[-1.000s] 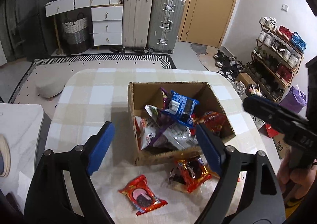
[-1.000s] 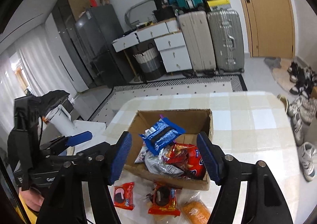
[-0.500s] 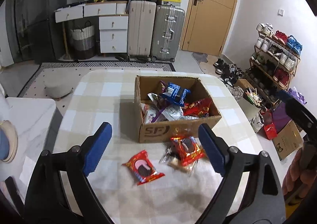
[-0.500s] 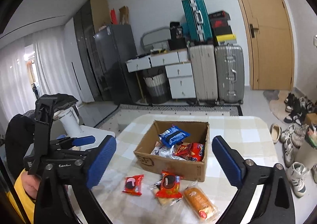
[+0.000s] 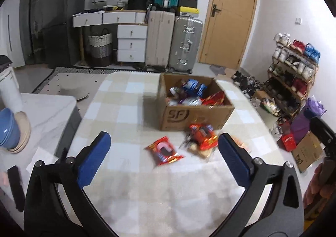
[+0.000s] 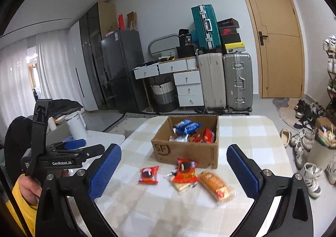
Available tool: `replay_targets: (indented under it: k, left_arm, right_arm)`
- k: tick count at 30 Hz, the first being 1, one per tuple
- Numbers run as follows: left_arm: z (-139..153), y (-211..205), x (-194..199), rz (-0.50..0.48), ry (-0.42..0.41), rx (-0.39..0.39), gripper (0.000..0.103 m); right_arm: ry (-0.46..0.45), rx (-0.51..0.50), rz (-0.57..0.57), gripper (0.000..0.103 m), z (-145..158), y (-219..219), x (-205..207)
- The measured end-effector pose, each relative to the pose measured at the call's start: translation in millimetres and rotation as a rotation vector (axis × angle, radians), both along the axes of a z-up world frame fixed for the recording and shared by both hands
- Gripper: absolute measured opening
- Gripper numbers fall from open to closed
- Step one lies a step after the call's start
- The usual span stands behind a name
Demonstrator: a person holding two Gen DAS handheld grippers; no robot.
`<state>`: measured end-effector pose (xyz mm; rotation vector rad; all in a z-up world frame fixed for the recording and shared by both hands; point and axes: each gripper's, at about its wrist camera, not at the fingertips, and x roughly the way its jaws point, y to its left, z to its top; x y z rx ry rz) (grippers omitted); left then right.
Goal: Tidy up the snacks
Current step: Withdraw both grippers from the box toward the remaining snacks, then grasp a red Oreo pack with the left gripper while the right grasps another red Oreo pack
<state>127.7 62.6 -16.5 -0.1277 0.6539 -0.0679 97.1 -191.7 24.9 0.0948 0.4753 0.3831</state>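
A cardboard box [image 5: 195,114] [image 6: 189,153] full of snack packets stands on the checked tablecloth. In front of it lie a red packet [image 5: 163,151] [image 6: 148,174], a red cookie packet [image 5: 202,135] [image 6: 185,170] on top of a clear-wrapped snack, and an orange bread packet [image 6: 216,184]. My left gripper [image 5: 163,162] is open and empty, held back above the table's near part. My right gripper [image 6: 173,172] is open and empty, also back from the packets. The left gripper shows at the left of the right wrist view [image 6: 69,148].
A white side table [image 5: 42,115] with blue and beige bowls [image 5: 10,130] stands to the left. Suitcases [image 6: 224,81], drawers and a basket line the far wall. A shoe rack [image 5: 294,81] and shoes on the floor are at the right.
Both grippers have pulled back and up from over the box. The box and the loose packets now look smaller and farther away.
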Motion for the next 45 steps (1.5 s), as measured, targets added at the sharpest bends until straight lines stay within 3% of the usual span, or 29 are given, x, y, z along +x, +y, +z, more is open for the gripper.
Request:
replay_targets:
  k: [6, 11, 14, 23, 31, 33, 38, 45]
  left_arm:
    - [-24, 10, -24, 0.049, 0.017, 0.022, 0.102]
    - [-38, 5, -26, 0.072, 0.009, 0.049, 0.102]
    - [-47, 1, -13, 0.08, 0.021, 0.047, 0.102]
    - [-94, -9, 44, 0.083, 0.13, 0.059, 0.102]
    - [-123, -14, 88, 0.082, 0.197, 0.063, 0.102]
    - [-130, -16, 98, 0.082, 0.215, 0.067, 0.102]
    - [-151, -20, 127, 0.079, 0.281, 0.079, 0.102]
    - [-182, -27, 165, 0.082, 0.357, 0.11, 0.102]
  right_arm:
    - [0.012, -0.054, -0.032, 0.102, -27, 15, -14]
    - [0.003, -0.031, 0.036, 0.102, -35, 32, -15]
    - [0.012, -0.059, 0.043, 0.102, -44, 42, -6]
    - [0.134, 0.018, 0.089, 0.102, -80, 38, 36]
    - [0.172, 0.0, 0.106, 0.102, -101, 45, 72]
    - [0.141, 0.021, 0.141, 0.102, -102, 45, 77]
    - [0.103, -0.06, 0.095, 0.102, -111, 55, 91]
    - [0.204, -0.074, 0.066, 0.102, -134, 54, 125]
